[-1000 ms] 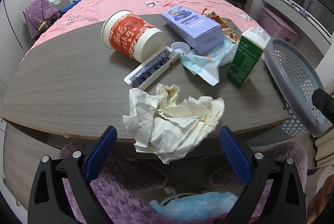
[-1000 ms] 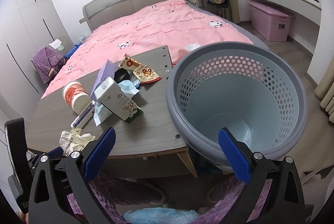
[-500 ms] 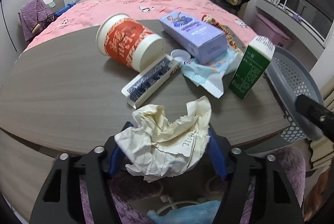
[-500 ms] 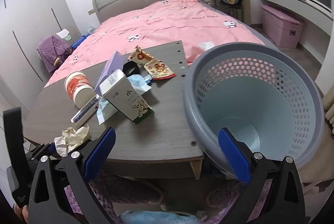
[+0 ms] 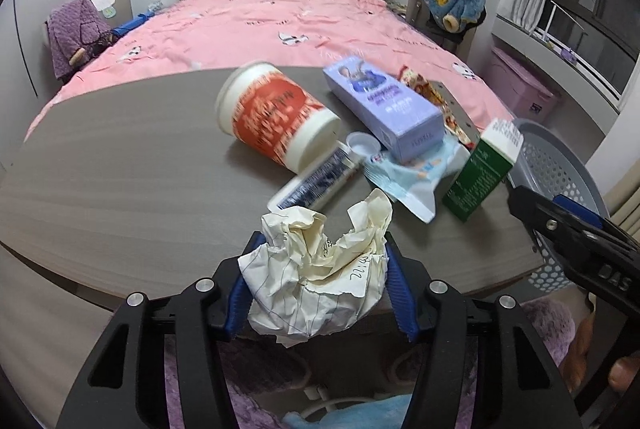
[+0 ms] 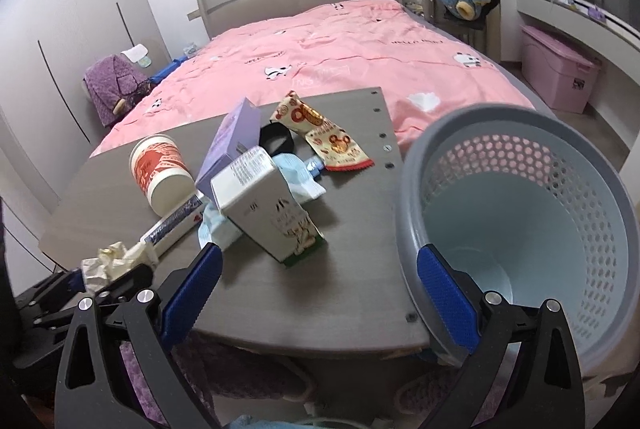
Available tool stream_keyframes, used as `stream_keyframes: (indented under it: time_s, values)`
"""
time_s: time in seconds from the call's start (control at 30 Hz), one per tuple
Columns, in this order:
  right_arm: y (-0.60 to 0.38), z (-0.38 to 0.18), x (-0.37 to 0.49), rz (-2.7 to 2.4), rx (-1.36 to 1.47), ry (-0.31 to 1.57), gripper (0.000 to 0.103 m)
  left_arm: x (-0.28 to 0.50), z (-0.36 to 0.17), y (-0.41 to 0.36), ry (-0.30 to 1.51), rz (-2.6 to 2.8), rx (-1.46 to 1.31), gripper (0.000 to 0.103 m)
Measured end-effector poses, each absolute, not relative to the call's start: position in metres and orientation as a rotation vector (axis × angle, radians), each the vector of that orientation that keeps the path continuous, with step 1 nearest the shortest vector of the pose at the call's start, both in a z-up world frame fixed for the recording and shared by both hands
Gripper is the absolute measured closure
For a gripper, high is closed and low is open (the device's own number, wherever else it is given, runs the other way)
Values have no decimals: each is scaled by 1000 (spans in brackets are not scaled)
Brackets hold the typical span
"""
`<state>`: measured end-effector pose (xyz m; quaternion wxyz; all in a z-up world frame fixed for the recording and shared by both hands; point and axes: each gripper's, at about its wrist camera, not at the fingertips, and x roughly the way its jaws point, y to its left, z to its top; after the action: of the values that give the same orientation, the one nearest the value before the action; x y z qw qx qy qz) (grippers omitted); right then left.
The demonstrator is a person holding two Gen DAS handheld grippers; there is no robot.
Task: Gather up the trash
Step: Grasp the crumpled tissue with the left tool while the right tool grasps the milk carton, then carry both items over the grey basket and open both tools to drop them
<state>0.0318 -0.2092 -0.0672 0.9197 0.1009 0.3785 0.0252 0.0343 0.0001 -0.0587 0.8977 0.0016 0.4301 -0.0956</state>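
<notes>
A crumpled ball of cream lined paper (image 5: 320, 269) sits between the blue pads of my left gripper (image 5: 316, 293), just above the near edge of the grey table (image 5: 120, 169). The jaws are closing and both pads press on the paper. The same paper (image 6: 116, 261) shows at the lower left in the right wrist view. My right gripper (image 6: 320, 289) is open with nothing between its fingers. It hangs over the table's near right corner, its right finger in front of the rim of the grey perforated basket (image 6: 520, 133).
Trash lies on the table: a tipped red-and-white cup (image 5: 276, 121), a purple box (image 5: 384, 105), a green-and-white carton (image 5: 480, 177), a wipes pack (image 5: 412, 173), a long dark card box (image 5: 316, 181) and snack wrappers (image 6: 320, 133). A pink bed (image 5: 280, 25) lies behind.
The left jaws went from wide open around the paper to pressed on it, and the paper rose a little off the table. The right gripper shifted sideways, so the basket slid right in its view.
</notes>
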Motion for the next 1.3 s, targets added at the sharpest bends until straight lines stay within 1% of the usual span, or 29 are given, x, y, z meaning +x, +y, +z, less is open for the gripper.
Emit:
stream_keyframes:
  time_s: [0.1, 0.17, 0.3, 0.4, 0.47, 0.53, 0.93, 1.3]
  values:
    - [-202, -70, 42, 68, 180, 778, 16, 33, -55, 3, 880, -187, -1, 47]
    - [-198, -72, 49, 79, 164, 783, 24, 34, -53, 4, 875, -184, 0, 47]
    - [-191, -73, 58, 98, 144, 773, 30, 31, -50, 4, 867, -200, -3, 47]
    - [-188, -73, 64, 114, 131, 776, 42, 30, -50, 3, 866, -208, -3, 47]
    - [-187, -73, 66, 122, 133, 779, 57, 29, -49, 3, 863, -211, -2, 47]
    - [-188, -74, 66, 130, 143, 785, 62, 28, -48, 4, 861, -215, -1, 47]
    - [-213, -58, 41, 98, 252, 758, 64, 25, -35, -10, 839, -294, 14, 47]
    - [-274, -41, 9, -41, 326, 711, 64, 30, -18, -70, 795, -427, 68, 47]
